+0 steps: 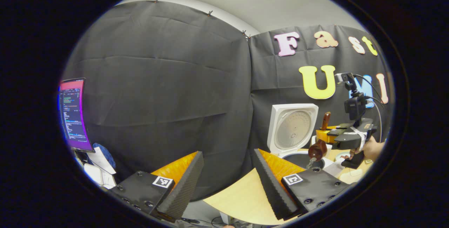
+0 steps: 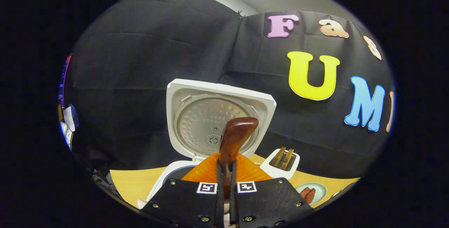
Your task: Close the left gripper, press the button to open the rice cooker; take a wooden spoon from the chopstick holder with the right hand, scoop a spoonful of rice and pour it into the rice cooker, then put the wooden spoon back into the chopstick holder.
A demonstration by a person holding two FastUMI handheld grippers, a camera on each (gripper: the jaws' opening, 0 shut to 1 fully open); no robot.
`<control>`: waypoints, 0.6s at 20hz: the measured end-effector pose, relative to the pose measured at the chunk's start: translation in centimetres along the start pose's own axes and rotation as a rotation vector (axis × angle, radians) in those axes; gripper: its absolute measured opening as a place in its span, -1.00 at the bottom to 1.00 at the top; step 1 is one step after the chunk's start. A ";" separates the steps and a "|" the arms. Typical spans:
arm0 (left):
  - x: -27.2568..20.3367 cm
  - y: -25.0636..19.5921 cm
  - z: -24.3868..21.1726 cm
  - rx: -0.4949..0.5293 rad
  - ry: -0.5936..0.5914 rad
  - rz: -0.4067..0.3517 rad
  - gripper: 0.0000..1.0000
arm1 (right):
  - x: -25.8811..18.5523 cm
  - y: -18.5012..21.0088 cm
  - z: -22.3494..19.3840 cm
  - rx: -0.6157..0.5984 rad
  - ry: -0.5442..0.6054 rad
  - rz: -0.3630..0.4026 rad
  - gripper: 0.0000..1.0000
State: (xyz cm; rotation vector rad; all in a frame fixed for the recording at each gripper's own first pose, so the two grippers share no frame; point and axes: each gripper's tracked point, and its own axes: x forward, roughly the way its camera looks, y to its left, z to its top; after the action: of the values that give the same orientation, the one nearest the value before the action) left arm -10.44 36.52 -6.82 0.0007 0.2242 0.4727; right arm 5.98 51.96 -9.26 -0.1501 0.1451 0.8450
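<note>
- The left gripper (image 1: 224, 182) is sitting at 6 o'clock in the left gripper view with its two fingers spread wide apart, gripping nothing; the wooden table (image 1: 242, 196) edge and the dark booth wall are showing between them.
- In the same view, at about 4 o'clock, the rice cooker (image 1: 293, 129) is standing on the table with its white lid raised upright and the round inner plate facing the camera.
- The right gripper (image 1: 331, 140), held by a hand (image 1: 372, 149), is reaching in from 3 o'clock and is gripping the wooden spoon (image 1: 319, 147), whose bowl is hanging tilted over the open pot, with rice pouring down from it into the cooker.
- In the right gripper view, the right gripper (image 2: 226, 172) is showing at 6 o'clock with its fingers closed tight on the spoon handle, which is sticking up in front of the cooker's raised lid (image 2: 217, 119).
- At about 5 o'clock of that view, the white chopstick holder (image 2: 282, 163) is standing on the table just beside the cooker, with brown utensils poking out of it.
- Nearer the edge, still around 5 o'clock, a small plate (image 2: 312, 193) is lying with reddish-brown pieces on it.
- A lit monitor (image 1: 73, 114) is glowing at 9 o'clock of the left gripper view.
</note>
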 end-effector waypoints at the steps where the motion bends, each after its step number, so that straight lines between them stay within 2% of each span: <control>1: 0.1 -0.1 0.1 -0.002 -0.002 -0.002 1.00 | -0.3 -0.1 0.6 -0.013 -0.014 0.001 -0.87; 5: 0.0 -0.9 0.5 -0.008 -0.014 -0.019 1.00 | -1.7 0.0 2.9 -0.038 -0.066 0.022 -0.87; 8: 0.1 -1.9 1.1 -0.019 -0.023 -0.038 1.00 | -3.4 -1.0 4.2 0.054 -0.083 0.032 -0.87; 12: 0.5 -4.4 1.9 -0.029 -0.046 -0.079 1.00 | -6.3 -4.8 4.9 0.164 -0.084 -0.019 -0.87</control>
State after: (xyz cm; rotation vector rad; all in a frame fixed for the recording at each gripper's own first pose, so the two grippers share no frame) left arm -7.55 32.90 -5.30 -0.0253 0.1721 0.3968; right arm 5.80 45.16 -2.90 0.0380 0.1331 0.8154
